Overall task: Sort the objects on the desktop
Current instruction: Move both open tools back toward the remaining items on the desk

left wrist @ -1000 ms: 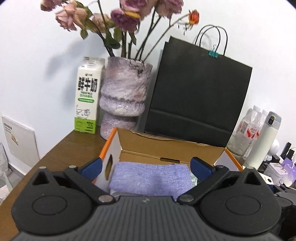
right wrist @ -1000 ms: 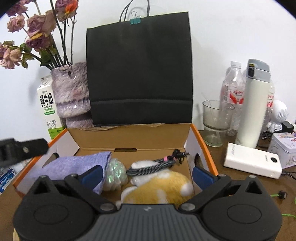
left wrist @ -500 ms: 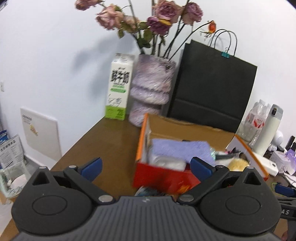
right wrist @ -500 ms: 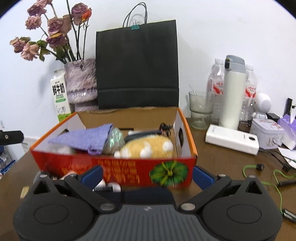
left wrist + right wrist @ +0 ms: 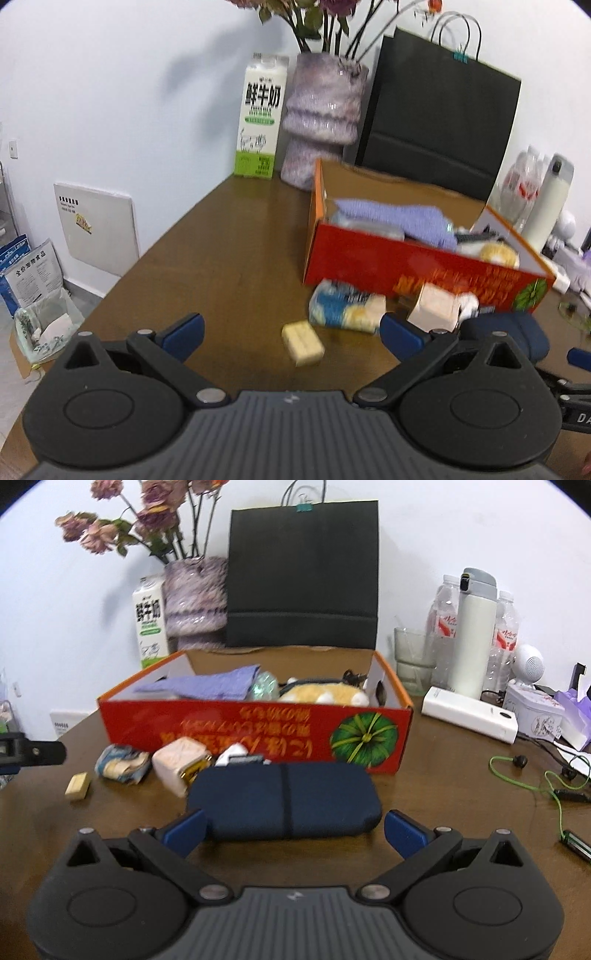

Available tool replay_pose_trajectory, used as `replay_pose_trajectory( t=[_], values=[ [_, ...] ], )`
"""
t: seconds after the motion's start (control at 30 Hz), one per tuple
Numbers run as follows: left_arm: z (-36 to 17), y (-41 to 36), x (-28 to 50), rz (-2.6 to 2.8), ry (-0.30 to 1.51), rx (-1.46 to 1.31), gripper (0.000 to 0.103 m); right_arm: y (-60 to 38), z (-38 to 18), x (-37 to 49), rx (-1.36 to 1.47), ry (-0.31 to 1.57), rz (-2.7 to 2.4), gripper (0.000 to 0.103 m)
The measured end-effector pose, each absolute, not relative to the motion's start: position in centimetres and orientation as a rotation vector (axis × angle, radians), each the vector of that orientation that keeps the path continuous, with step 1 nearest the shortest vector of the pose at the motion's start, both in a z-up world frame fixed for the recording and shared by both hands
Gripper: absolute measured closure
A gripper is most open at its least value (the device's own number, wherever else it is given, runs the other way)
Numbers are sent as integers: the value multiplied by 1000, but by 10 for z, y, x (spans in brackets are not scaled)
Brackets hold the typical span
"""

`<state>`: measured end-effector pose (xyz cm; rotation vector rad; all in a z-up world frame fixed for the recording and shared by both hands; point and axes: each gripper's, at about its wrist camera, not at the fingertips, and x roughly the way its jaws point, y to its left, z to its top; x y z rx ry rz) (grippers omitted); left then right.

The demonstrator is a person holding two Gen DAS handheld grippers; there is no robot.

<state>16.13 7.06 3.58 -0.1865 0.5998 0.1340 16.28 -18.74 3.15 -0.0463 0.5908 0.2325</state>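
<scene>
Tongs, both left (image 5: pixel 291 334) and right (image 5: pixel 293 830), hang spread and empty above the worktop (image 5: pixel 221 236); the navy case (image 5: pixel 284 799) lies before the red box (image 5: pixel 255 734), touching it.

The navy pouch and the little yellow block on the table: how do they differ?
The navy pouch is dark blue, soft-looking and far bigger; the yellow block is pale, hard-edged and small. The pouch lies right in front of the right claw; the block sits off to the left, apart. Both rest on the table outside the red box.
</scene>
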Motion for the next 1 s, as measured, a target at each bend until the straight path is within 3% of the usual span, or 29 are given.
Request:
replay_pose_trajectory(
  t=[0.63, 1.0],
  values=[
    [17, 69, 169, 136, 667, -167, 2, -173, 16, 161, -99, 630, 255, 0],
    [14, 69, 171, 131, 684, -170, 18, -174, 16, 163, -93, 642, 251, 0]
  ],
)
